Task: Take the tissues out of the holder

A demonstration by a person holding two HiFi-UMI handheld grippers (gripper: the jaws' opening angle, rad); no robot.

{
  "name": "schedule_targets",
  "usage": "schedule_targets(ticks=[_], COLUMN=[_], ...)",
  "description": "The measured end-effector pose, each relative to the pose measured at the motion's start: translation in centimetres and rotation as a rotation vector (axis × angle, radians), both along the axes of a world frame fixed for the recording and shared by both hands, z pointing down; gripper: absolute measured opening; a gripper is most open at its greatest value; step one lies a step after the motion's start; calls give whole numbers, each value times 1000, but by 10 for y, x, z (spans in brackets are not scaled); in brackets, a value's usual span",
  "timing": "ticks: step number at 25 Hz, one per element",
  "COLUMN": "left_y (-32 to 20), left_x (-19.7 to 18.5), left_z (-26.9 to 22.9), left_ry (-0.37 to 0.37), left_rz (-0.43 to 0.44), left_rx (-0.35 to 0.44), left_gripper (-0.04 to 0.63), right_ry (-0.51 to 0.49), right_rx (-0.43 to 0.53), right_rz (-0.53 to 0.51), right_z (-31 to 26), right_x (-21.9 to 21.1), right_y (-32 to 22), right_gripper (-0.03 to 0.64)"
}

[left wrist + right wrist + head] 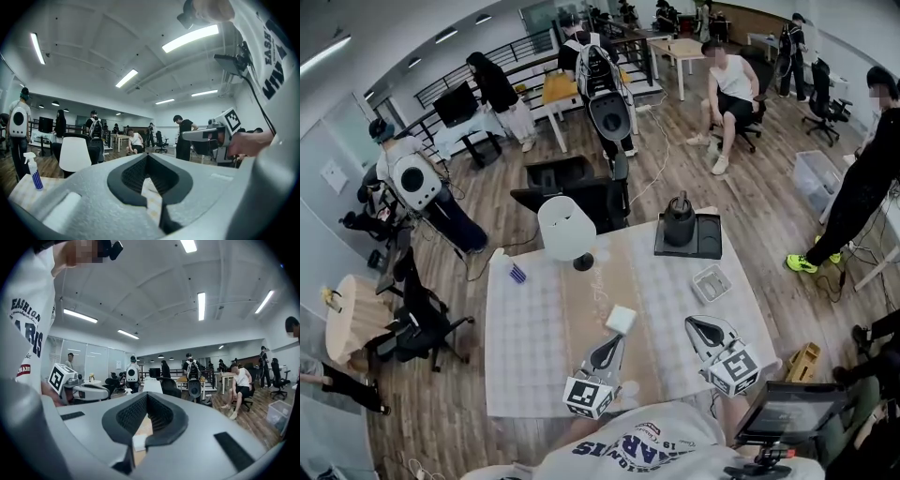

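**Near counter front: white holder just ahead of closed left tongs**

At mid-counter (534, 347), twd the front edge, the white holder (621, 319) sits flat w/ its top face up to the head cam. From above it looks approx square, so no clear long axis. Its sides are turned slightly off the counter's edges.

The left tongs (616, 338) are closed w/ nothing btwn them. Their tips are just short of the holder's near side; touching or not, can't tell. The right tongs (691, 324) are also closed and empty. They sit off to the holder's right, apart from it, tips aimed up-left across the checked cloth.

Hard to make out:
- Any tissue at the holder's top is too small to tell in the head view.
- The holder is hidden in both gripper views. Each tongs' own grey body fills the lower frame, w/ only a slit of cloth showing thru the pads.
- A small pale patch in the right tongs' slit can't be identified.

Further back on the counter: spray bottle (515, 273), white lamp (567, 228), small clear basket (711, 283), and black tray (710, 247) w/ a dark jug (679, 220) on it. The person's shirt (647, 445) cuts off the head view's bottom edge.
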State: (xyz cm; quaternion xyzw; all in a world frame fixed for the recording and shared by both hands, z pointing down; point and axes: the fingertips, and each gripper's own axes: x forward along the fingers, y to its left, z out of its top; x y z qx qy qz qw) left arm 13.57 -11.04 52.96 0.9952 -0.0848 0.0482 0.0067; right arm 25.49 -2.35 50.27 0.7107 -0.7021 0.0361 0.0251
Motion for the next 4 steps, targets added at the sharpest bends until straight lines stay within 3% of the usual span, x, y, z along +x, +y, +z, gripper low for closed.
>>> schedule_targets(ticks=[4], left_y=[-1], left_x=[0], left_z=[4], left_ry=[-9], left_rz=[-8], left_rx=[1], left_gripper=[3], right_ry=[10], right_rx=[9], right_rz=[-17], right_z=[-2], right_x=[-2], right_y=[-2], right_gripper=[8])
